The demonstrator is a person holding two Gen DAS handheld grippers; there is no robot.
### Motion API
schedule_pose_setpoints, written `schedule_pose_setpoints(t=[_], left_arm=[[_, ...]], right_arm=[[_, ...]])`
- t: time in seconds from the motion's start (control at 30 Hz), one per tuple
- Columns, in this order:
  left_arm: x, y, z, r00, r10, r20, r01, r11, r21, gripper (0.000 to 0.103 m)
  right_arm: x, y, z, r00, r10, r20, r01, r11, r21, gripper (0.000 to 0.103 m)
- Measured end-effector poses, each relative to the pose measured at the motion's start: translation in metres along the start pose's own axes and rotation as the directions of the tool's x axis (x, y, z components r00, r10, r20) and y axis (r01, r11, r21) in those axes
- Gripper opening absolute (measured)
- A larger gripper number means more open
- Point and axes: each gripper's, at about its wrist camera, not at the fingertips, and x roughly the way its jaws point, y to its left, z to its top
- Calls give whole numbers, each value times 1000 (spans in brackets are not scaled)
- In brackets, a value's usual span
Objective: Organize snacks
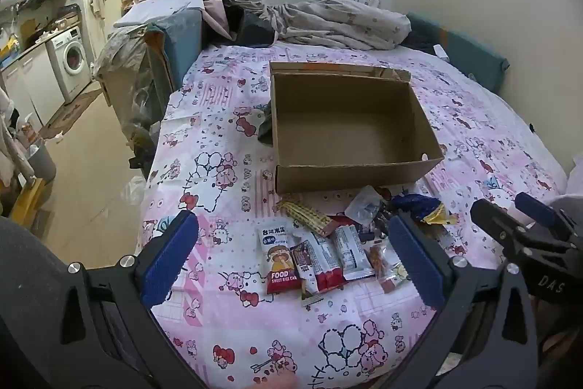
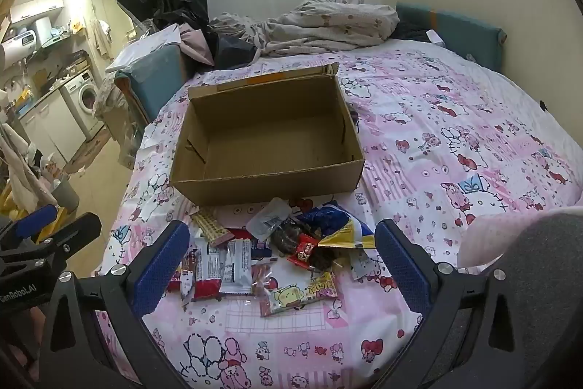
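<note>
**On the bed, a heap of light packets is waiting before an empty box**

Through the left wrist view, the left tongs (image 1: 291, 254) are being held wide apart above the bedsheet (image 1: 226, 141), with nothing between the blue ribbed pads. Beneath them the snack packets (image 1: 320, 257) are lying in a loose heap, just in front of the cardboard box (image 1: 349, 119), which is standing open and empty. A rice cake packet (image 1: 278, 261) is lying flat at the heap's left edge. These are judged to be light, thin, glossy wrappers, likely slippery and easily crushed; a flat packet is probably best taken across its short width or by a crimped end seal. The box walls are looking stiff, matte and corrugated, with a torn rim.

Through the right wrist view, the right tongs (image 2: 282, 261) are likewise being held fully open and empty over the same heap. A crumpled blue and yellow bag (image 2: 342, 228) is lying nearest the right pad, puffed and soft, and is judged to give under pressure. A clear pouch (image 2: 267, 219) is lying near the box's front wall. The soft printed sheet is likely to sag under any downward press.
</note>
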Motion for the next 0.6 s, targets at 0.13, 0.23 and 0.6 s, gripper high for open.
schedule_pose_setpoints(t=[0.13,0.23,0.6], left_arm=[[2,1,4,1000,-10,-30,9,1000,-14,103],[2,0,4,1000,-8,-16,8,1000,-6,103],[1,3,-1,1000,0,0,0,1000,-14,103]], right_arm=[[0,0,0,1000,-5,-4,5,1000,-2,103],[0,0,0,1000,-1,-2,1,1000,-1,103],[1,-1,0,1000,2,-2,-2,1000,3,103]])
